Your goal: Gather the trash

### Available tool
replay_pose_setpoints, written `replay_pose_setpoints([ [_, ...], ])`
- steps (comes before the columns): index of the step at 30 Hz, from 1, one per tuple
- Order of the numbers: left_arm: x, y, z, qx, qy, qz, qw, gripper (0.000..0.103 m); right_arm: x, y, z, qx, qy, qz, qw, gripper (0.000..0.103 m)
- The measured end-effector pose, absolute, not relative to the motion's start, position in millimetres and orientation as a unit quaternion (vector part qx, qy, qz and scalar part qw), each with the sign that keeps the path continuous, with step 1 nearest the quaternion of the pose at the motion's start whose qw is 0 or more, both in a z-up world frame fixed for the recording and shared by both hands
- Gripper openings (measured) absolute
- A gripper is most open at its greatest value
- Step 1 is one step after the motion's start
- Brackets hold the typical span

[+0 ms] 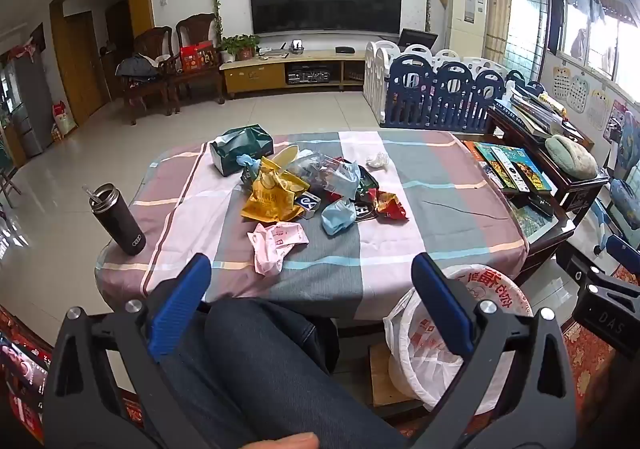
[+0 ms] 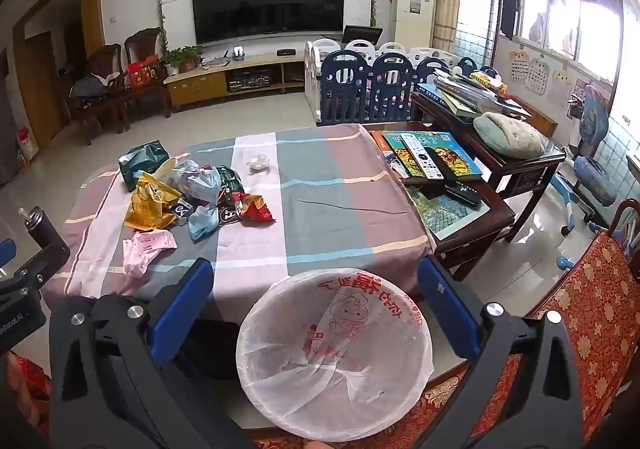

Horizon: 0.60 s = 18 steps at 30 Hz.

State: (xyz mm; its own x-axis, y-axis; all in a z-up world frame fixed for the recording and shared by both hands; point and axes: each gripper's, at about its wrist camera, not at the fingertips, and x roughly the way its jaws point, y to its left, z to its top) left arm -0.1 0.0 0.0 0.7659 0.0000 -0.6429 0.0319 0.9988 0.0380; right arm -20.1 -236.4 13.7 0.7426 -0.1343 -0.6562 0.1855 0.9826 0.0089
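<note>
Both grippers were fully open and held nothing. The left gripper (image 1: 310,309) hung over the person's jeans-clad leg (image 1: 256,369) at the near edge of the tabletop (image 1: 420,209), angled down toward it. The right gripper (image 2: 316,313) hung to its right, above the trash bin (image 2: 334,361), also angled down. Blue pads on both, wide apart, nothing between them.

Trash sat in a loose pile (image 1: 312,189) on the left half of the tabletop, well ahead of both grippers. In the pile: a yellow snack bag (image 1: 272,201) at the left, a crumpled pink wrapper (image 1: 276,245) nearest the grippers, a light blue plastic bag (image 1: 338,215) right of the yellow one, and a red wrapper (image 1: 390,205) at the right edge. Clear and dark wrappers were mixed in behind; I couldn't tell exactly what they were. A white crumpled tissue (image 1: 378,160) lay apart from the pile, farther back and to the right. A green tissue pack (image 1: 242,149) sat at the far left of the pile, touching it.

The bin stood on the floor at the near right corner of the tabletop, lined with a white plastic bag printed in red. It looked empty apart from the liner.

A dark tumbler (image 1: 118,221) stood upright on the near left corner of the tabletop, apart from the trash. Checked cloth in pink, grey and white covered the tabletop. A side table (image 2: 448,177) on the right carried books and remotes.
</note>
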Motion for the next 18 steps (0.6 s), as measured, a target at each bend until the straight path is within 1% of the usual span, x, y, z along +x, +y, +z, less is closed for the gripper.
replay_pose_setpoints([
  [13, -1, -1, 0, 0.022, 0.345, -0.011, 0.938, 0.100, -8, -235, 16, 0.038, 0.360, -0.079, 0.929, 0.100],
  [18, 1, -4, -1, 0.022, 0.346, -0.012, 0.938, 0.100, -15, -233, 14, 0.035, 0.359, -0.078, 0.929, 0.100],
])
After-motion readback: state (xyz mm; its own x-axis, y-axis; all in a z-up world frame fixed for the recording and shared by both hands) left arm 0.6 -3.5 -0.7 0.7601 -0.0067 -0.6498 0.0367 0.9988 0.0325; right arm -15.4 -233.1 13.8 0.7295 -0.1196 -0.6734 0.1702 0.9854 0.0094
